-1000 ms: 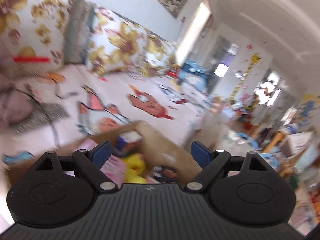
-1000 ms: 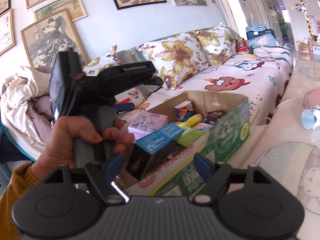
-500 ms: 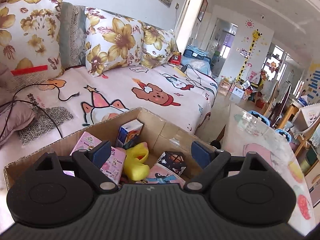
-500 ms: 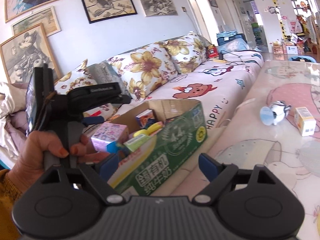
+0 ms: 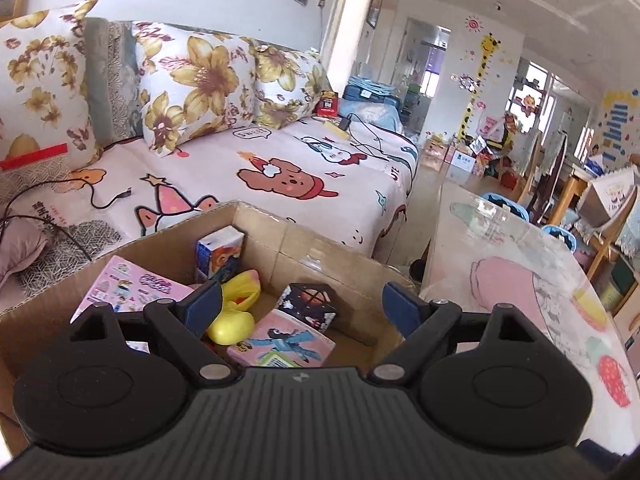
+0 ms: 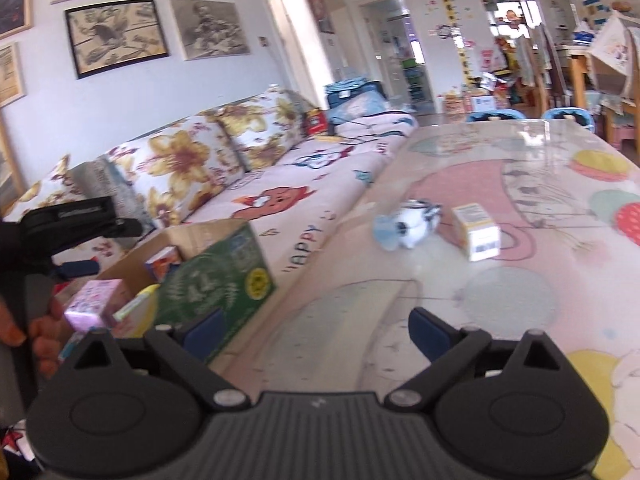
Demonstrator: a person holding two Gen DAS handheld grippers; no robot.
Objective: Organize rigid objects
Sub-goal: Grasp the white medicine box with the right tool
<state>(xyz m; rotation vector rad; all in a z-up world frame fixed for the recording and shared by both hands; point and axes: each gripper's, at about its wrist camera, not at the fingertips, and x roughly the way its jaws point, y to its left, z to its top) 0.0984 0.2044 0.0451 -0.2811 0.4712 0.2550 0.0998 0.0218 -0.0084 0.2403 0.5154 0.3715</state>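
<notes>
Tabletop (image 6: 500,312) carries yellow box (image 6: 476,232) well beyond the opening, empty right tool (image 6: 316,330).

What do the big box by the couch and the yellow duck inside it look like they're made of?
The box looks like corrugated cardboard: plain brown matte walls inside with a fold crease, glossy green print outside. The duck seems to be soft plastic or rubber, judging by its smooth, rounded, slightly shiny yellow surface; which one can't be told.

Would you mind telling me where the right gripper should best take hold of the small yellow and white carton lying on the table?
Probably across the yellow and white carton's two long side faces, approaching from its near end. It lies flat with that end toward the right gripper, whose empty jaws are opening. Its left side sits close to the blue and white toy, so keep clear there.
</notes>
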